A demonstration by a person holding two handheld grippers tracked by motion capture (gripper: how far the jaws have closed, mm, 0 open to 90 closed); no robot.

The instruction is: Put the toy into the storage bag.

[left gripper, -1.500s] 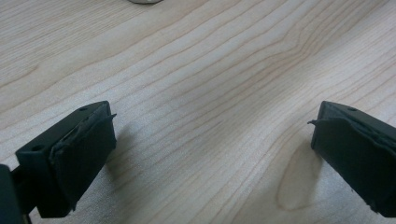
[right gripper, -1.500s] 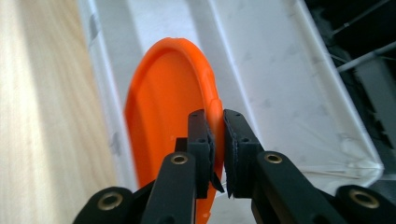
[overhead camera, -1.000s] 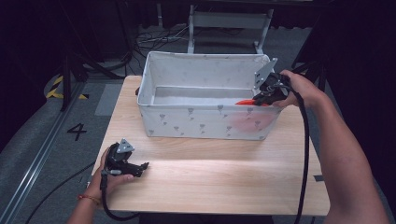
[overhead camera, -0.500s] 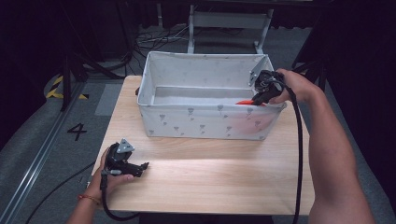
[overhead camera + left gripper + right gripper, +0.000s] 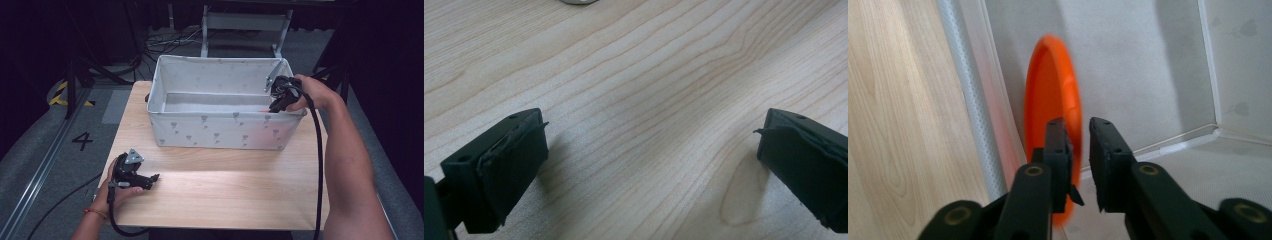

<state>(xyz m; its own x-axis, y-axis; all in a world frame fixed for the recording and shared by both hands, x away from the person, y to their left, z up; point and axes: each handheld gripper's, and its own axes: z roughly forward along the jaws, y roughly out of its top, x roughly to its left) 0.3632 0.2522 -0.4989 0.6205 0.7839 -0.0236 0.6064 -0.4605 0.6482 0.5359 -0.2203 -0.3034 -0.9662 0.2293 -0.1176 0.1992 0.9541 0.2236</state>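
An orange plate [image 5: 1048, 85] stands on edge inside the grey fabric bin [image 5: 220, 60], close against its near wall. My right gripper [image 5: 1079, 145] is shut on the plate's rim, the jaws nearly touching. From above, this gripper [image 5: 276, 104] dips over the bin's right front corner, and a sliver of the orange plate [image 5: 264, 110] shows below it. My left gripper [image 5: 152, 179] rests on the wooden table [image 5: 225, 180] at the front left. Its jaws are wide open over bare wood in the left gripper view [image 5: 651, 160].
The bin takes up the far half of the table and has a bare grey floor [image 5: 1198, 180]. Cables trail from both grippers off the table's front edge. A metal frame [image 5: 245, 22] stands on the floor behind the table.
My right gripper has moved left and deeper over the bin's right corner with the plate, which now sits lower inside. The left gripper has not moved.
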